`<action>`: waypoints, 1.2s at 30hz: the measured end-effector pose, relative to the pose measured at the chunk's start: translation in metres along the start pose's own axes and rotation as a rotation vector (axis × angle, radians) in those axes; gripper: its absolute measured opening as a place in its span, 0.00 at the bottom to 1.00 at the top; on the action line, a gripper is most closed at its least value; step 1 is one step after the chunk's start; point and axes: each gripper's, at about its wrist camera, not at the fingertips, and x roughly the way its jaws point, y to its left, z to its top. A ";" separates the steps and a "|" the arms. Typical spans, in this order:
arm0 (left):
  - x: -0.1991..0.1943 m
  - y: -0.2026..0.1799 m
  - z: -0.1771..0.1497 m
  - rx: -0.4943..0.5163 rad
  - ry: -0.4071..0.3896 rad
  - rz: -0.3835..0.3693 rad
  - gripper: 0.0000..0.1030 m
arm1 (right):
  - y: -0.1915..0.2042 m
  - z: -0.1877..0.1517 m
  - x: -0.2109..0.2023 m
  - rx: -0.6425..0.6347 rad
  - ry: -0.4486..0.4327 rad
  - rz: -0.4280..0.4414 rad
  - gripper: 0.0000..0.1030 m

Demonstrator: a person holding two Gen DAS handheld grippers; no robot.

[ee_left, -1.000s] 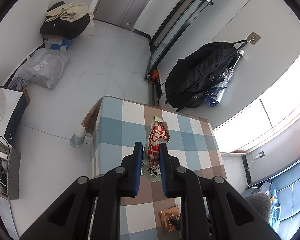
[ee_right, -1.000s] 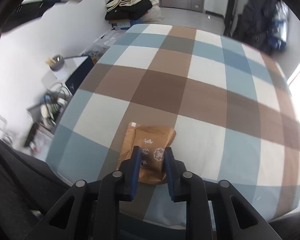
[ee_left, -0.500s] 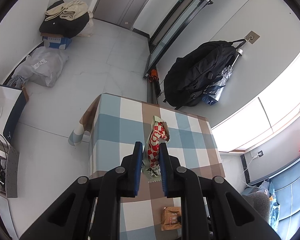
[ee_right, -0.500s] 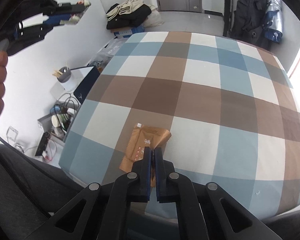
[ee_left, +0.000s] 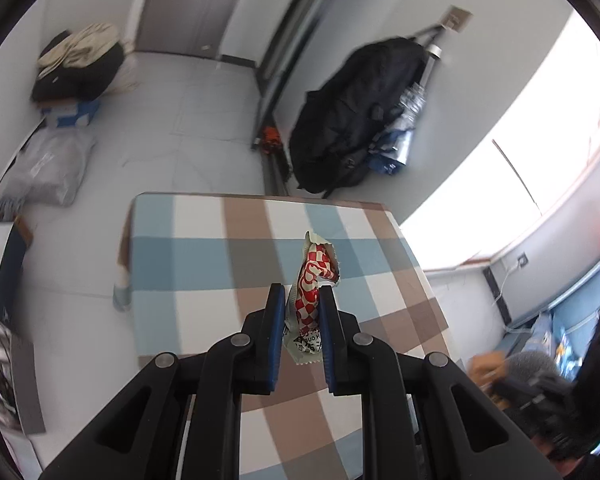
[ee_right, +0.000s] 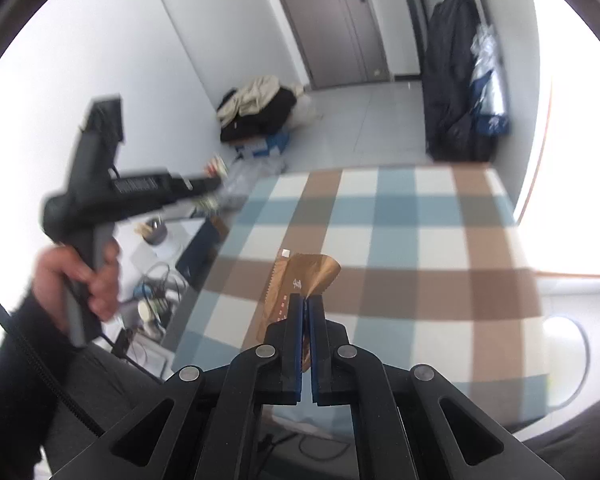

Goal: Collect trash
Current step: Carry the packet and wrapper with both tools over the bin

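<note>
In the left wrist view, the left claw (ee_left: 299, 304) is clamped on a red-and-white checkered wrapper (ee_left: 311, 284), which stands up between the blue-lined fingers (ee_left: 274, 320) and pokes out past their tips, held in the air above the checked worktop (ee_left: 204, 248). Beyond the worktop, a black backpack (ee_left: 348, 116) hangs against the wall, and a pile of clothes (ee_left: 80, 64) sits on the floor by the door. In the right wrist view, the right claw (ee_right: 307, 308) is pinched nearly closed on a brown wrapper (ee_right: 300, 284); the packet bends upward from the fingertips and is lifted off the checked cloth (ee_right: 400, 240). At the left, a hand (ee_right: 80, 276) grips the handle of the other gripper tool (ee_right: 112, 196), blurred and held high beside the white wall.
</note>
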 end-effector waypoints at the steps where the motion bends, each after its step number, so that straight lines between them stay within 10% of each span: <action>1: 0.004 -0.008 0.001 0.017 0.004 -0.009 0.12 | -0.006 0.005 -0.010 0.003 -0.022 -0.002 0.02; 18: 0.113 -0.189 0.008 0.199 0.192 -0.280 0.12 | -0.175 0.005 -0.166 0.242 -0.264 -0.208 0.02; 36: 0.276 -0.313 -0.031 0.139 0.517 -0.350 0.12 | -0.369 -0.082 -0.077 0.603 -0.018 -0.317 0.02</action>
